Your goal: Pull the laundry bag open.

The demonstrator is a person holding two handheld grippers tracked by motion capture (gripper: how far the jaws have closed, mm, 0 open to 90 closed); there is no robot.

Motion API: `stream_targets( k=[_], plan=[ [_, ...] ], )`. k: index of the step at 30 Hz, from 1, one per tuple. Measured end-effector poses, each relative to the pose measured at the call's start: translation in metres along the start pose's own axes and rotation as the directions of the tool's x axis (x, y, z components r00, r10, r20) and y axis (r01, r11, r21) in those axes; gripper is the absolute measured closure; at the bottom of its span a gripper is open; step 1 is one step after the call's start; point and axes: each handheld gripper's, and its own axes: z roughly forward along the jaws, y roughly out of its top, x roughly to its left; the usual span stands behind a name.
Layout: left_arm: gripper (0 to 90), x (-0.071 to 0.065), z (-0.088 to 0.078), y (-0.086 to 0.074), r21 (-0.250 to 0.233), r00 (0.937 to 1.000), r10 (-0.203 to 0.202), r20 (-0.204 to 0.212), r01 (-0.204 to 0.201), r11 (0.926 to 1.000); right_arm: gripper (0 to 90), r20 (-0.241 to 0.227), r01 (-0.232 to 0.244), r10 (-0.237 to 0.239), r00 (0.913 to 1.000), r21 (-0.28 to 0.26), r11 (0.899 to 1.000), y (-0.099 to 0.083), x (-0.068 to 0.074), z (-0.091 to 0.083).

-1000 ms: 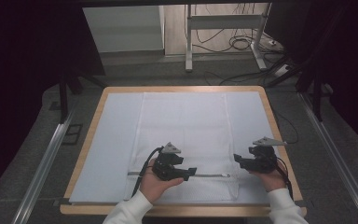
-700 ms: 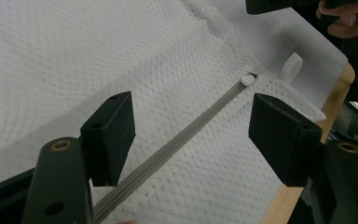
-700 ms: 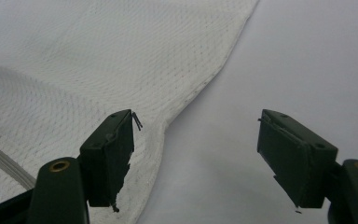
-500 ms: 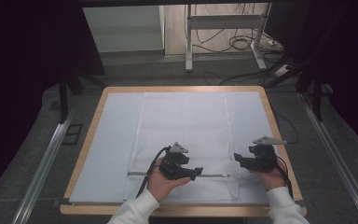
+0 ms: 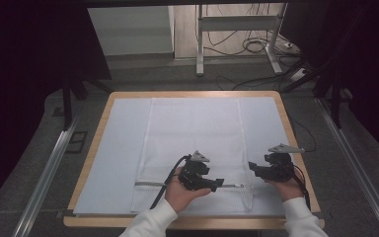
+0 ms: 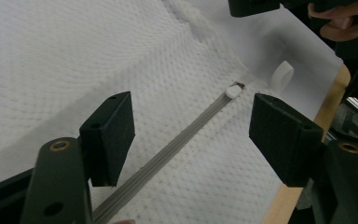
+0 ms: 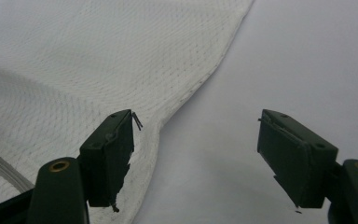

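Hovering left gripper [image 6: 191, 135] jaws apart over zipper [image 6: 168, 154] | right gripper [image 7: 196, 154] jaws apart | mesh bag [image 5: 192, 138] hem cut off

A rectangular table with a light wooden rim [image 5: 103, 116] is seen, covered almost wholly by a pale blue-white sheet [image 5: 123, 148]. On that sheet a white mesh fabric bag [image 5: 192, 133] is laid flat, nearer the sheet's right half. A grey zipper [image 5: 150, 184] is run across the bag near its front edge, with a white slider [image 6: 233, 91] close to the bag's right side.
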Motion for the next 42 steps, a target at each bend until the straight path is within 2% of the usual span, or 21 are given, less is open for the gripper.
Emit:
stream_targets(
  k=[6,18,28,33,36,42],
  plan=[
    [34.1,-0.004,0.011,0.003,0.021,0.9994,-0.026,0.024,0.025,0.9994,26.5,0.004,-0.004,0.004,1.0000,0.000,1.000,0.000,-0.001,0.000],
    [34.4,-0.013,0.026,0.007,0.050,0.9993,-0.005,0.038,0.003,0.9987,26.6,0.007,-0.006,0.006,1.0000,0.005,1.000,-0.001,-0.002,0.000],
    [39.5,-0.024,0.042,0.011,0.078,0.9977,-0.027,0.062,0.022,0.9967,26.4,0.027,-0.011,0.011,0.9996,-0.001,1.000,-0.001,-0.003,-0.001],
    [40.5,-0.025,0.047,0.012,0.086,0.9969,-0.041,0.068,0.035,0.9957,26.4,0.031,-0.007,0.007,0.9995,0.003,1.000,-0.001,-0.002,0.000],
    [40.7,-0.026,0.049,0.013,0.089,0.9974,-0.036,0.063,0.030,0.9956,26.4,0.039,-0.007,0.007,0.9992,0.003,1.000,-0.001,-0.003,0.000],
    [43.3,-0.028,0.053,0.014,0.090,0.9955,-0.052,0.079,0.045,0.9950,26.4,0.044,-0.011,0.011,0.9990,0.003,1.000,-0.001,-0.004,-0.001]
  ],
)
